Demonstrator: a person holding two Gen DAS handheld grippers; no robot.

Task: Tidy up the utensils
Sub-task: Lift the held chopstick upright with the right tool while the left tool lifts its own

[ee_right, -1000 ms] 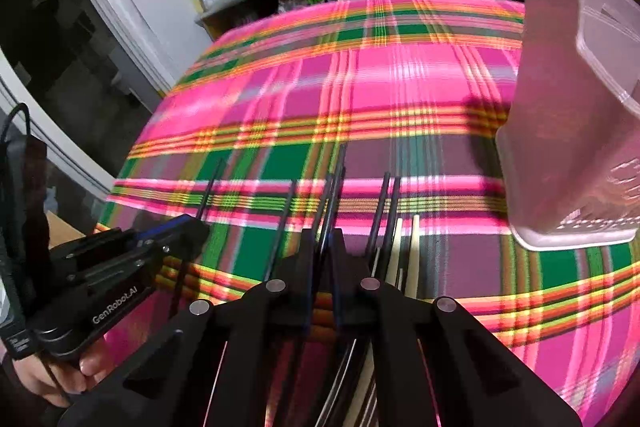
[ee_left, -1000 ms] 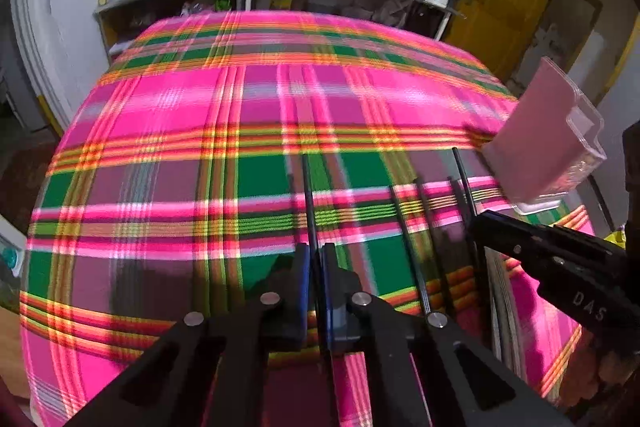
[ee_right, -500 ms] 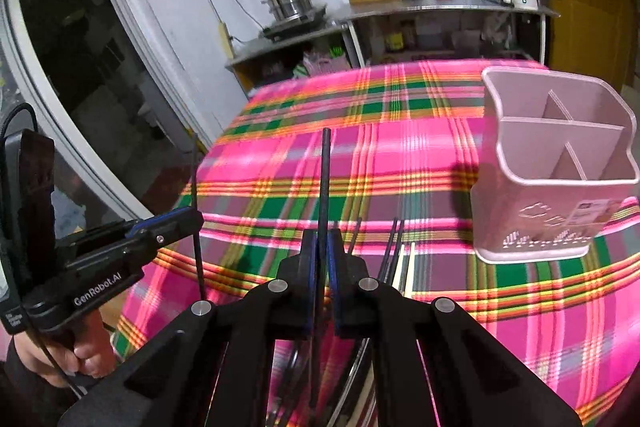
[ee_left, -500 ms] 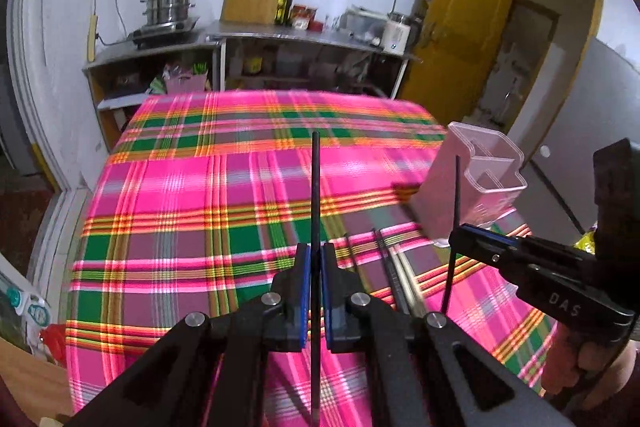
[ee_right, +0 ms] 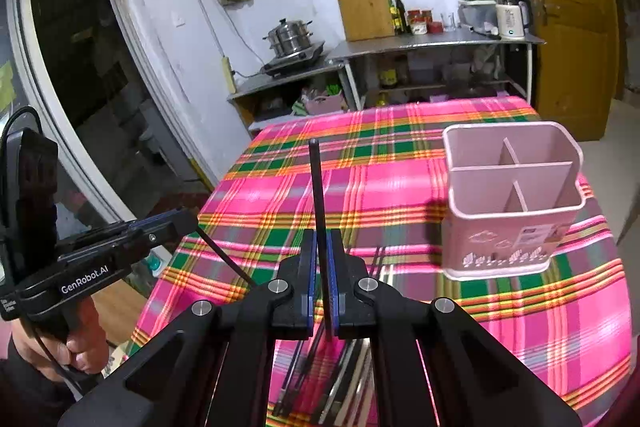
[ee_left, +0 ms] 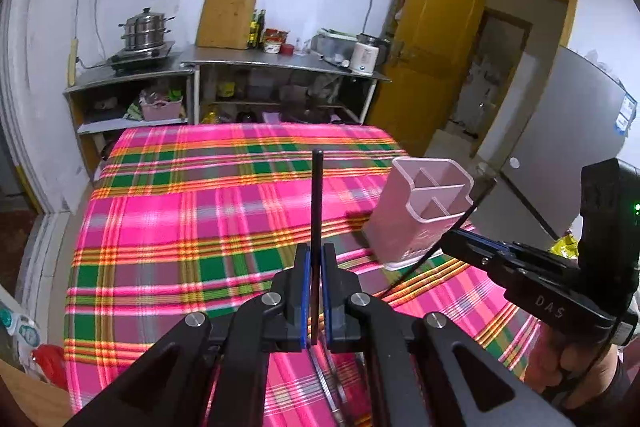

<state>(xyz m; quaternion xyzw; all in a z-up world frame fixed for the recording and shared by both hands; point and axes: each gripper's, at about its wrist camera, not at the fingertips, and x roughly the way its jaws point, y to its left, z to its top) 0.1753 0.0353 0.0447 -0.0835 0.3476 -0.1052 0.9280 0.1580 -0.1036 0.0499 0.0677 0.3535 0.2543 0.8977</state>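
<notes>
while both tools are carrying sticks, these are the worries:
left gripper [ee_left: 314, 291]: clamping a black chopstick [ee_left: 317, 211], standing up left of the pink holder [ee_left: 420, 215].
right gripper [ee_right: 322, 283]: pinching its own chopstick [ee_right: 319, 195], also left of the holder [ee_right: 508, 203].
risk: each thin stick is sitting in a narrow pinch, so it may be pivoting or slipping.
risk: two long sticks are nearing one holder, so they may be clashing or tipping it.
nearby: more utensils [ee_right: 340, 379] are lying on the plaid cloth [ee_right: 400, 187] in front of the holder.

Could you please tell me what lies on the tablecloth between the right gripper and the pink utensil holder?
In the right wrist view, only bare plaid tablecloth separates the right gripper, shut on a black chopstick, from the pink utensil holder.
</notes>
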